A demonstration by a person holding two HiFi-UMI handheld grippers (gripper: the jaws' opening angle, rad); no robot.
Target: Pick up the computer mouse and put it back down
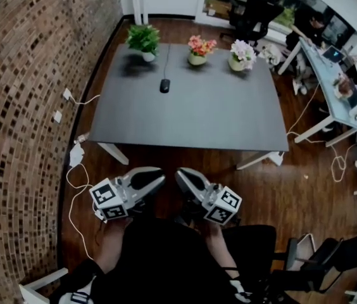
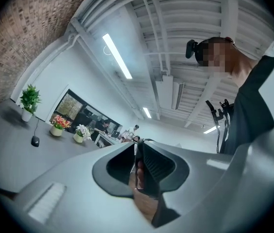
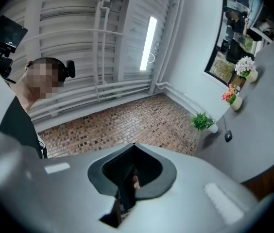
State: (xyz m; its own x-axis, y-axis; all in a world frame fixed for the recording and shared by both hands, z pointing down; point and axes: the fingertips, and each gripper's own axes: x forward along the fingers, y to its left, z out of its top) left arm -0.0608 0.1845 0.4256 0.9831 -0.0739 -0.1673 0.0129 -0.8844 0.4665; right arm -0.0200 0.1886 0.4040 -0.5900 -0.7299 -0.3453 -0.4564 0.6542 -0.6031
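Note:
The black computer mouse (image 1: 164,85) lies on the grey table (image 1: 191,116) toward its far left, its cable running to the far edge. It also shows small in the left gripper view, mouse (image 2: 35,141), and in the right gripper view, mouse (image 3: 228,136). Both grippers are held close to my body, well short of the table's near edge and far from the mouse. My left gripper (image 1: 157,180) (image 2: 139,154) is shut with nothing in it. My right gripper (image 1: 182,176) (image 3: 133,154) is shut and empty too.
Three potted plants stand along the table's far edge: a green one (image 1: 144,41), orange flowers (image 1: 199,48) and pale pink flowers (image 1: 242,53). A brick wall (image 1: 20,106) runs along the left, with cables (image 1: 76,170) on the wooden floor. Another desk (image 1: 330,81) and chairs (image 1: 321,265) are at the right.

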